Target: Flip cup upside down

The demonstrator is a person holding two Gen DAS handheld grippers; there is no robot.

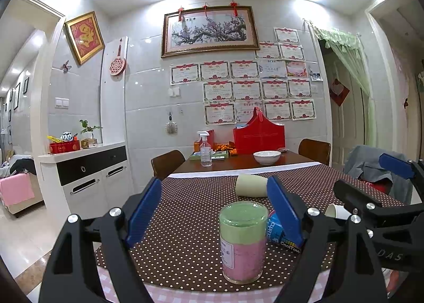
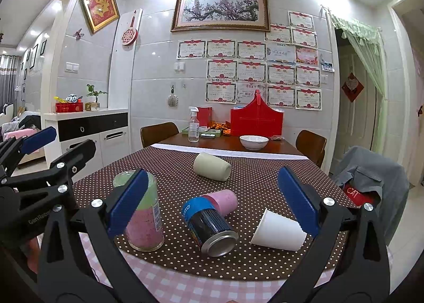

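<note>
A green-and-pink glass cup [image 1: 243,242] stands on the dotted brown mat, base up; it also shows in the right wrist view [image 2: 144,213]. A cream cup [image 1: 251,185] [image 2: 212,166] lies on its side farther back. A white paper cup [image 2: 278,230] lies on its side at the right, and a pink cup [image 2: 225,201] lies behind a blue can [image 2: 209,226]. My left gripper [image 1: 214,210] is open, with the glass cup between and below its fingers. My right gripper [image 2: 212,202] is open above the can and paper cup.
The dotted mat [image 1: 185,223] covers the near table end, with pink checked cloth at the front edge. A white bowl [image 2: 254,142], spray bottle [image 2: 193,125] and red bag [image 2: 256,120] stand at the far end. Chairs flank the table; a grey jacket [image 2: 371,178] hangs at right.
</note>
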